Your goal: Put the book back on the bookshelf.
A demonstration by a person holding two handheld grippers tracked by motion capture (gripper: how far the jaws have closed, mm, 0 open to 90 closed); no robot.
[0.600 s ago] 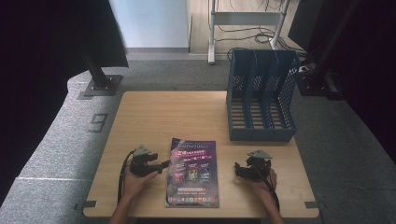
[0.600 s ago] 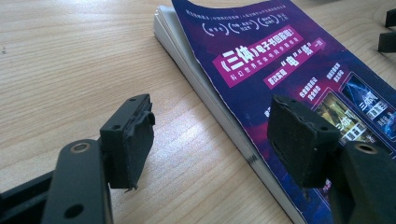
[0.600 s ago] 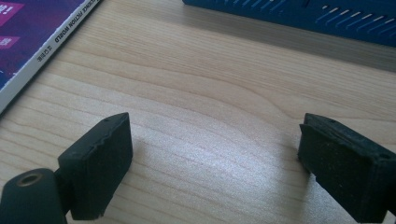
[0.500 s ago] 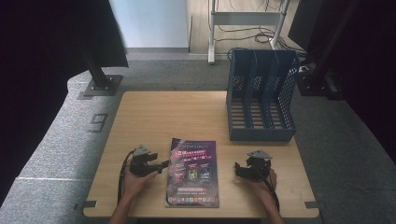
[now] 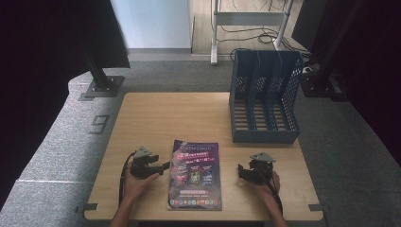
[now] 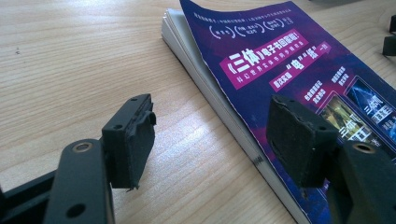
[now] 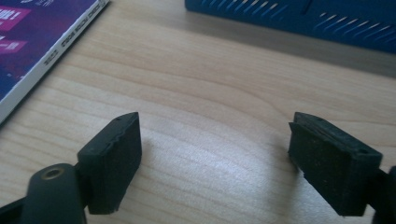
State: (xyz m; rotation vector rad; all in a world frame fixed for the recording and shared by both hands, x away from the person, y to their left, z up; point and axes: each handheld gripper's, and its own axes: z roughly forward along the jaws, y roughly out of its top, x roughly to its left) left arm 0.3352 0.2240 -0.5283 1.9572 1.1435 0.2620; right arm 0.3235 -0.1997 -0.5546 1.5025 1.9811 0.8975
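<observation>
I'm holding both grippers open and empty: the magazine [image 5: 195, 175] is lying between them, long axis running away from me, just beside my left gripper [image 5: 163, 166], farther from my right gripper [image 5: 241, 171].

The magazine [image 5: 195, 175] has a deep purple cover with a magenta band of white lettering, small bright picture panels below it, and a white spine and page edges. The desk [image 5: 179, 116] is pale wood with fine light-brown grain. The file rack [image 5: 265, 97] is slate blue, its walls and floor pierced with rows of slots. Both the left tongs [image 6: 210, 135] and the right tongs [image 7: 215, 158] are matte black. The carpet [image 5: 61, 142] is speckled grey.
</observation>
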